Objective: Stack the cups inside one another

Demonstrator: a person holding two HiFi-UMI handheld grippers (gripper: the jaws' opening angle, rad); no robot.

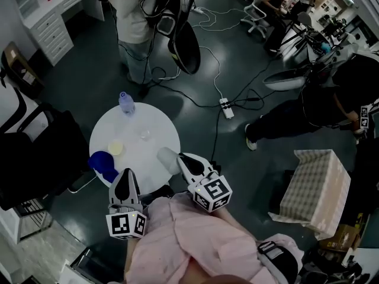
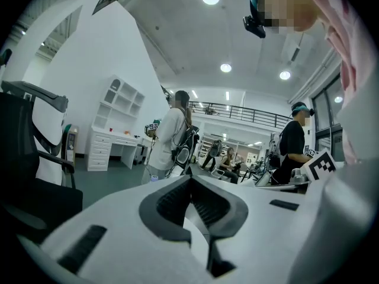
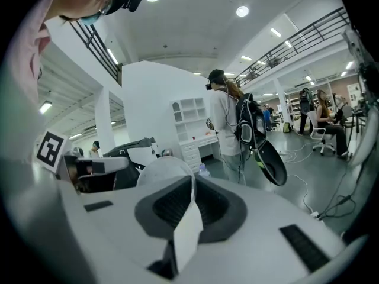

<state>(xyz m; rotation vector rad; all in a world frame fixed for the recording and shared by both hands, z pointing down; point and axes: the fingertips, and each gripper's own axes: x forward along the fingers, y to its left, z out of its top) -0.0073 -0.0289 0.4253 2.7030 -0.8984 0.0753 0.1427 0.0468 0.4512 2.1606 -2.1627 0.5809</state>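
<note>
A round white table (image 1: 155, 119) carries a blue cup (image 1: 103, 163) at its near left edge, a small pale yellow cup (image 1: 115, 148) and a clear cup (image 1: 144, 135) near the middle. My right gripper (image 1: 181, 158) is over the table's near right edge, shut on the wall of a white cup (image 1: 167, 157). In the right gripper view that cup (image 3: 163, 169) sticks up between the jaws of the right gripper (image 3: 190, 185). My left gripper (image 1: 124, 180) hovers at the near edge just right of the blue cup, shut with nothing in it (image 2: 190, 181).
A water bottle (image 1: 126, 103) stands at the table's far edge. A person (image 1: 134, 22) stands beyond the table. A black chair (image 1: 35, 152) is close on the left. A power strip (image 1: 227, 107) and cables lie on the floor, with a cloth-covered box (image 1: 314, 182) at right.
</note>
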